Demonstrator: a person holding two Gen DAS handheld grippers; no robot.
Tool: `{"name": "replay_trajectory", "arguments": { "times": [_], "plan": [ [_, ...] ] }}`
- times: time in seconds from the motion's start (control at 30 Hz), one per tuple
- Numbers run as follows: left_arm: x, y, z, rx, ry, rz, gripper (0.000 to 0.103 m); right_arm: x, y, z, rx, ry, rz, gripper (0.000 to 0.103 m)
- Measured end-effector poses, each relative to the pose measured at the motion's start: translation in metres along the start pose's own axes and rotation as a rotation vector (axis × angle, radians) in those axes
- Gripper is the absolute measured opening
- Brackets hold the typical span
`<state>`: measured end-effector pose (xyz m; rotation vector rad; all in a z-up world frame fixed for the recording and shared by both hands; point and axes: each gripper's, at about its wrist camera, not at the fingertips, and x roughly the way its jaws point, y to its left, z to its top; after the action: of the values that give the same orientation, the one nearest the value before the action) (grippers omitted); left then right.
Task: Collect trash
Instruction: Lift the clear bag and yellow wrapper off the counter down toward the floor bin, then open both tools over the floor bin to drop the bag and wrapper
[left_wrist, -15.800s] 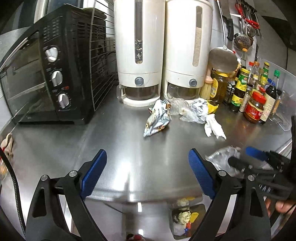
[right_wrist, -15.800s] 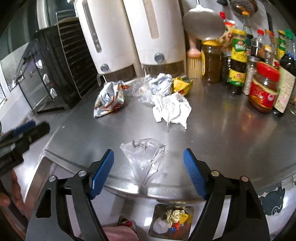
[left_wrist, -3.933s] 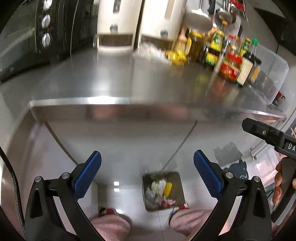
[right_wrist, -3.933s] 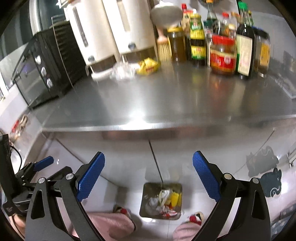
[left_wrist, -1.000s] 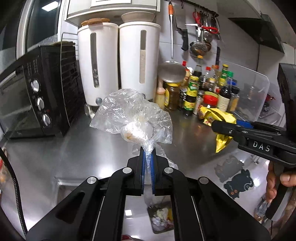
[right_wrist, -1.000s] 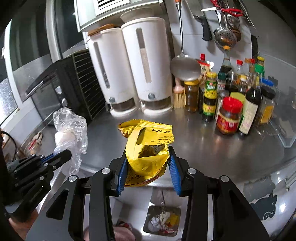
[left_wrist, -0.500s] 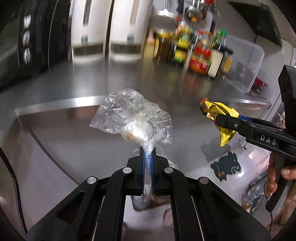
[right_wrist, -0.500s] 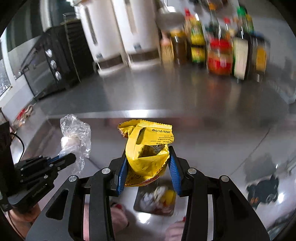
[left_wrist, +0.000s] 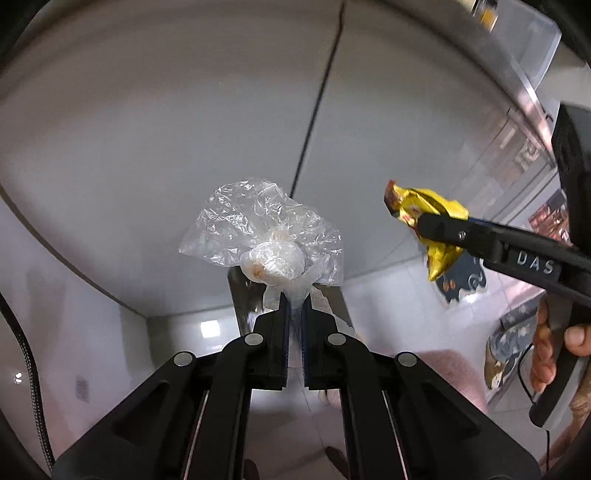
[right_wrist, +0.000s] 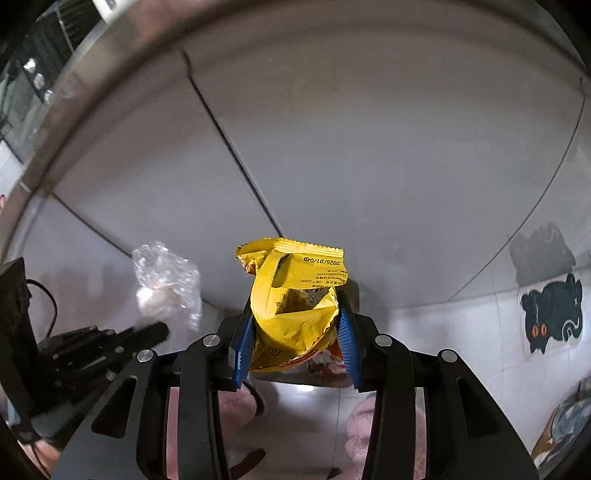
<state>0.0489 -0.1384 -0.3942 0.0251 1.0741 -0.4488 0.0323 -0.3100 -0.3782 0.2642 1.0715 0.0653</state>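
Note:
My left gripper (left_wrist: 294, 314) is shut on a crumpled clear plastic bag (left_wrist: 264, 232) with a whitish lump inside, held in the air in front of the counter's cabinet front. The bag also shows in the right wrist view (right_wrist: 166, 284). My right gripper (right_wrist: 295, 332) is shut on a yellow snack packet (right_wrist: 295, 295), which also shows at the right of the left wrist view (left_wrist: 428, 221). The metal trash bin (left_wrist: 243, 295) on the floor is mostly hidden behind the bag and fingers; its edge shows behind the packet (right_wrist: 354, 291).
The grey cabinet front (left_wrist: 184, 110) with a dark door seam fills both views, the counter edge (right_wrist: 110, 74) above it. White floor tiles lie below. A black cat sticker (right_wrist: 550, 314) is at the right. Pink slippers (right_wrist: 236, 406) stand near the bin.
Both grippers have tilted down from the countertop toward the floor, each still holding its trash. The counter items have left the view and the cabinet front now fills it.

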Motion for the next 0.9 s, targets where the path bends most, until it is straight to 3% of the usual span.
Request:
{"name": "replay_trajectory", "arguments": {
  "times": [0.47, 0.8, 0.9],
  "plan": [
    [0.115, 0.023, -0.009, -0.072, 0.219, 0.004, 0.004, 0.116, -0.016, -0.012, 0.056, 0.253, -0.096, 0.042],
    [0.139, 0.030, -0.007, -0.083, 0.265, -0.003, 0.007, 0.141, -0.022, 0.004, 0.095, 0.296, -0.096, 0.049],
    [0.136, 0.031, -0.005, -0.092, 0.258, -0.007, 0.018, 0.139, -0.019, 0.010, 0.093, 0.286, -0.096, 0.052]
  ]
}}
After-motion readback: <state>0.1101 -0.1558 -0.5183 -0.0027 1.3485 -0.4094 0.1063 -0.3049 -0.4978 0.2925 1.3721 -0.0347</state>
